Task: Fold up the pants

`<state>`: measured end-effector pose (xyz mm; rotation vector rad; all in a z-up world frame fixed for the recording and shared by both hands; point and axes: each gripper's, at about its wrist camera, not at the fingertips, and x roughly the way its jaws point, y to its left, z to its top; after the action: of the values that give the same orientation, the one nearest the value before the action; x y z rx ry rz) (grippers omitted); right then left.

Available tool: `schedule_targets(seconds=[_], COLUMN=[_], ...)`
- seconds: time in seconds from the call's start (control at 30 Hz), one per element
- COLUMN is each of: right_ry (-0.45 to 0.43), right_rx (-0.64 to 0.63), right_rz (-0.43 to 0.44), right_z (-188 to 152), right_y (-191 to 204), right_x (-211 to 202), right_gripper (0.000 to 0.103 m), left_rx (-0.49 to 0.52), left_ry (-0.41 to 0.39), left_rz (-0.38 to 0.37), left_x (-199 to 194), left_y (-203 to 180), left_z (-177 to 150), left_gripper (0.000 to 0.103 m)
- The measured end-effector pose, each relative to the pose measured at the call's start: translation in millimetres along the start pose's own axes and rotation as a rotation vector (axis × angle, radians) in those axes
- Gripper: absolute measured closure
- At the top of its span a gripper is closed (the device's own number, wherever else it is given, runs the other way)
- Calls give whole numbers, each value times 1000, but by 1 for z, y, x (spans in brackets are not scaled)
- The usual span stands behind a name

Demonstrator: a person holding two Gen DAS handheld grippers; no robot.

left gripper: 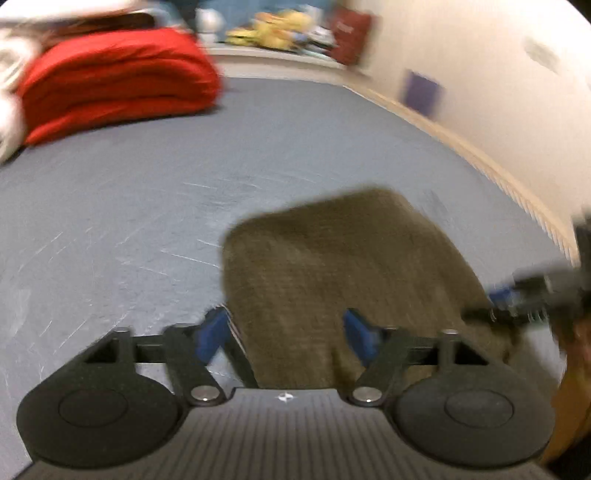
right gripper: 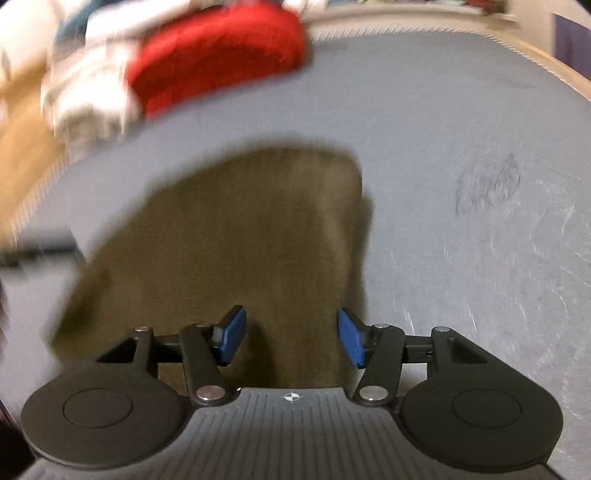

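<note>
Olive-brown pants (left gripper: 332,258) lie folded into a flat rectangle on a blue-grey padded surface (left gripper: 147,184). My left gripper (left gripper: 286,338) hovers over their near edge. Its blue pads stand apart, with the fabric below them and nothing pinched. In the right wrist view the same pants (right gripper: 240,229) spread out ahead of my right gripper (right gripper: 291,341). It too is open, its pads clear of the cloth. The right gripper (left gripper: 517,299) also shows as a blur at the right edge of the left wrist view. Both views are smeared by motion.
A folded red blanket (left gripper: 118,81) sits at the far left of the surface, with white cloth (right gripper: 85,96) beside it. A pale wall (left gripper: 480,74) runs along the right side. Wooden floor (right gripper: 22,129) shows past the left edge. A cluttered shelf (left gripper: 273,33) lies beyond.
</note>
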<state>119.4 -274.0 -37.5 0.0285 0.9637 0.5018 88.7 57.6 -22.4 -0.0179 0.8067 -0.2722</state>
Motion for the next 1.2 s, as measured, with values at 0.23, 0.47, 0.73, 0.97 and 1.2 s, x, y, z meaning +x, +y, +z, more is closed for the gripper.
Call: schedule_targets(seconds=[0.23,0.47,0.73,0.97,1.2], right_ry=[-22,24,-122,-346,-465], right_rx=[26,-109,-139,47,52], right_rz=[-18,-94,-262,-266,-259], right_z=[-7,-22,-7,-11,-56], right_y=[-3,16,63,96,102], right_x=[-13,-15,-75,-153,-137], right_gripper=[45,39,22,2,1], left_rx=[87,236,112,20,-129], left_ry=[80,101,-130,-246,-150], left_rz=[33,52,139,249,282], left_x=[1,-5,-91,-139,-119], left_y=[-3,-28,-48,-81,-91], left_z=[-14,-40,-13,-15,-61], left_gripper=[47,43,17,6,0])
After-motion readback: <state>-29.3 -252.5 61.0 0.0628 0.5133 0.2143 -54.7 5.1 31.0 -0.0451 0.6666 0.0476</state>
